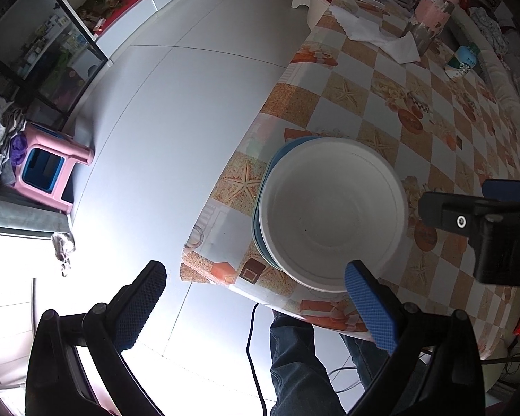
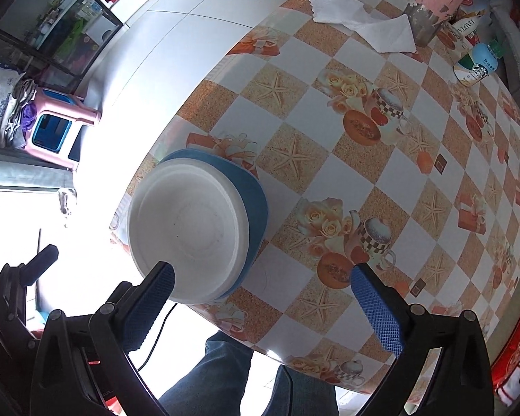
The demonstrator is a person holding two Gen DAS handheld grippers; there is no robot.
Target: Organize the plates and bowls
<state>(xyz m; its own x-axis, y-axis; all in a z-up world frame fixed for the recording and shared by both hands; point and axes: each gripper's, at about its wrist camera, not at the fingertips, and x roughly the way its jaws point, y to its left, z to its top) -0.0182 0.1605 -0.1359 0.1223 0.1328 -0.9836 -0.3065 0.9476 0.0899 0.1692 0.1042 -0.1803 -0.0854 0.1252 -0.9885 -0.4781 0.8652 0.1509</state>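
Bowl [image 2: 190, 232] on plate [image 2: 256, 204] (below both gaping tongs).

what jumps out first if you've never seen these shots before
A white bowl stacked on a blue plate sits near the table's edge, on a checkered starfish-print tablecloth. The left gripper and right gripper hover above, both open and empty.
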